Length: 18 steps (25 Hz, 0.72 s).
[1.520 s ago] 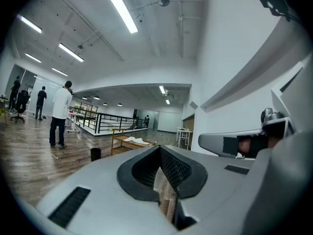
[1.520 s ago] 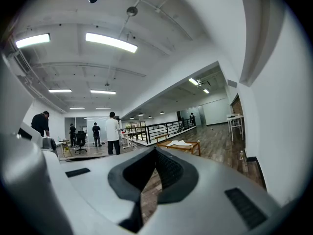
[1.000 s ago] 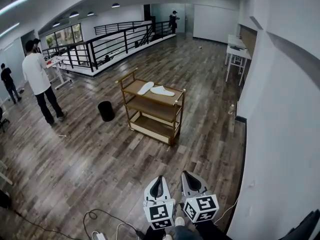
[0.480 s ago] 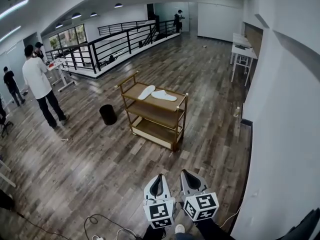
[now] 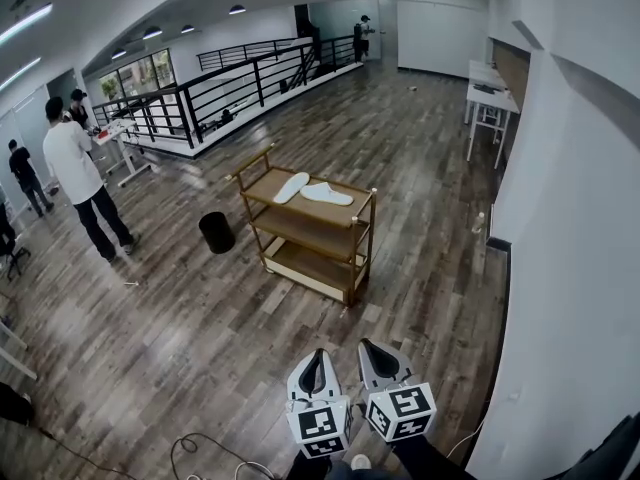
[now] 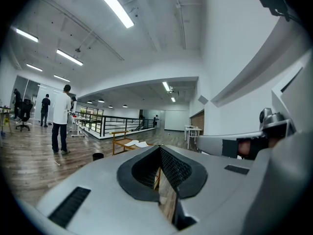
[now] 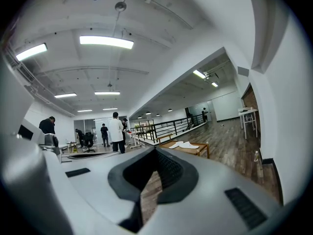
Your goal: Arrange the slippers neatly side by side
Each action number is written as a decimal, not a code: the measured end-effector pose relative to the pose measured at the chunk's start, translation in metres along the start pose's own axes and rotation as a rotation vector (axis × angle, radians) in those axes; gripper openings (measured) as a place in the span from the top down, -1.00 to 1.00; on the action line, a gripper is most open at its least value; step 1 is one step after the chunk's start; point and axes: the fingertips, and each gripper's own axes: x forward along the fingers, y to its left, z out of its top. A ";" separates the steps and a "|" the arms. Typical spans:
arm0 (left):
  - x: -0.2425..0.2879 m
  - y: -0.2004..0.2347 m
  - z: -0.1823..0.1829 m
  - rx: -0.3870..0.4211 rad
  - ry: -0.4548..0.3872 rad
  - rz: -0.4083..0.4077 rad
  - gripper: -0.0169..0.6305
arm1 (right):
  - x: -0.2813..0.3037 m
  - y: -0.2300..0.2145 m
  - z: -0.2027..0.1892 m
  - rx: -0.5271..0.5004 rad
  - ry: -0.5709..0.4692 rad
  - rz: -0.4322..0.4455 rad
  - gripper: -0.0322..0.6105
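Note:
Two white slippers lie on the top shelf of a wooden cart (image 5: 355, 230) in the middle of the room. The left slipper (image 5: 291, 187) is angled, and its toe end nearly meets the right slipper (image 5: 327, 194). My left gripper (image 5: 317, 358) and right gripper (image 5: 372, 351) hang side by side low in the head view, well short of the cart. Both are shut with nothing in them. The left gripper view looks past its closed tips (image 6: 160, 149) to the slippers (image 6: 138, 143) far ahead. In the right gripper view the tips (image 7: 156, 149) are closed too, with the slippers (image 7: 182, 145) beyond.
A black bin (image 5: 214, 232) stands left of the cart. A person in a white shirt (image 5: 80, 173) stands at the far left near a black railing (image 5: 230, 83). White tables (image 5: 490, 93) line the right wall. Cables (image 5: 200, 448) lie on the wooden floor by my feet.
The cart sits slightly lower and nearer in the head view. Both grippers stay shut, in much the same place in the head view. The person in white has shifted a little left.

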 end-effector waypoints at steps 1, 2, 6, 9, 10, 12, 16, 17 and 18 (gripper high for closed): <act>0.003 -0.001 0.000 -0.002 0.001 0.000 0.95 | 0.002 -0.003 -0.001 0.001 0.003 0.001 0.90; 0.007 -0.001 -0.001 -0.005 0.001 0.000 0.95 | 0.004 -0.005 -0.001 0.003 0.004 0.000 0.90; 0.024 0.001 0.001 -0.010 -0.001 -0.005 0.95 | 0.019 -0.013 0.001 0.007 0.006 -0.005 0.90; 0.040 0.007 0.001 -0.004 0.002 -0.018 0.95 | 0.035 -0.018 0.002 0.011 0.006 -0.013 0.90; 0.047 0.010 0.001 -0.002 0.001 -0.022 0.95 | 0.042 -0.019 0.003 0.009 0.003 -0.015 0.90; 0.062 0.016 0.004 0.001 -0.005 -0.029 0.95 | 0.057 -0.022 0.006 0.002 -0.004 -0.023 0.90; 0.093 0.030 0.014 0.003 -0.017 -0.042 0.95 | 0.090 -0.029 0.012 -0.005 -0.014 -0.044 0.90; 0.101 0.035 0.015 0.002 -0.019 -0.044 0.95 | 0.098 -0.030 0.014 -0.007 -0.016 -0.047 0.90; 0.108 0.040 0.016 0.001 -0.020 -0.046 0.95 | 0.107 -0.030 0.015 -0.007 -0.019 -0.048 0.90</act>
